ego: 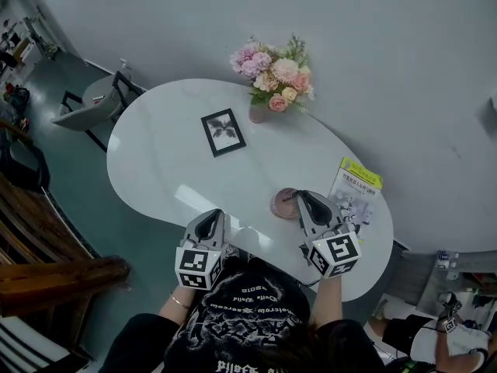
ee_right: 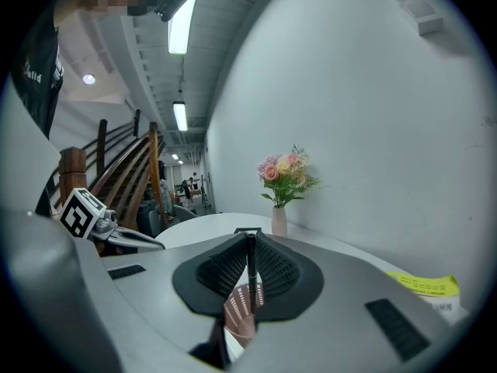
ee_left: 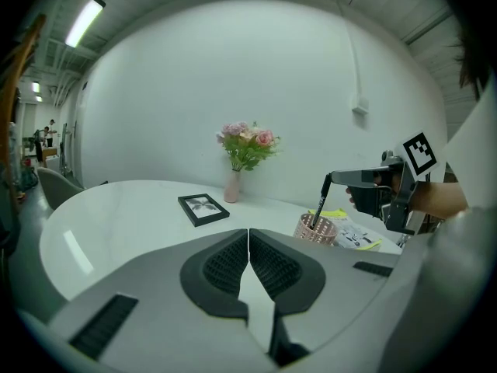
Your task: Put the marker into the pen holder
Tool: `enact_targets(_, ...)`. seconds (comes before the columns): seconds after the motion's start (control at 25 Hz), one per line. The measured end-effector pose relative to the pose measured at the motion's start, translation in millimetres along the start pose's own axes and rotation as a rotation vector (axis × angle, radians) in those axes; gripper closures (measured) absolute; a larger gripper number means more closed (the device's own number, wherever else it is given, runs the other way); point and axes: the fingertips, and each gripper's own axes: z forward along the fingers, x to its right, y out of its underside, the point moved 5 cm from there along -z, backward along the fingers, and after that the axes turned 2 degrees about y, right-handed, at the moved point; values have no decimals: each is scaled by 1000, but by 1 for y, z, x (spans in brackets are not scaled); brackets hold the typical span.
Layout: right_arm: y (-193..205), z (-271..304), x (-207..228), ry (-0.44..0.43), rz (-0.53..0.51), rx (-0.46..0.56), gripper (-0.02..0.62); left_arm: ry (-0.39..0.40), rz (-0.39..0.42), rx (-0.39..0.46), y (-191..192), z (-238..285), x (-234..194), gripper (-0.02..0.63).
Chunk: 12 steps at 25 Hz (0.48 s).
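A black marker [ee_left: 320, 203] stands upright, its lower end inside the pink perforated pen holder [ee_left: 314, 228]. My right gripper [ee_left: 332, 179] is shut on its top end. In the right gripper view the marker [ee_right: 251, 264] runs between the pads, with the pen holder [ee_right: 241, 315] right below. From the head view the right gripper [ego: 300, 197] hovers at the pen holder [ego: 283, 204] on the white table [ego: 163, 169]. My left gripper [ego: 211, 215] rests near the table's front edge with its pads [ee_left: 230, 264] together and nothing between them.
A vase of pink flowers [ego: 273, 80] stands at the back of the table. A black picture frame [ego: 223, 132] lies left of it. A yellow-topped leaflet [ego: 355, 189] lies right of the pen holder. A grey chair [ego: 93, 103] stands beyond the table's left end.
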Motion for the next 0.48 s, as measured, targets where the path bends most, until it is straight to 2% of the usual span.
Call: enact_targets(0.48, 26, 5, -3, 1, 4, -46, 536, -54, -6, 9, 2, -10, -11, 581)
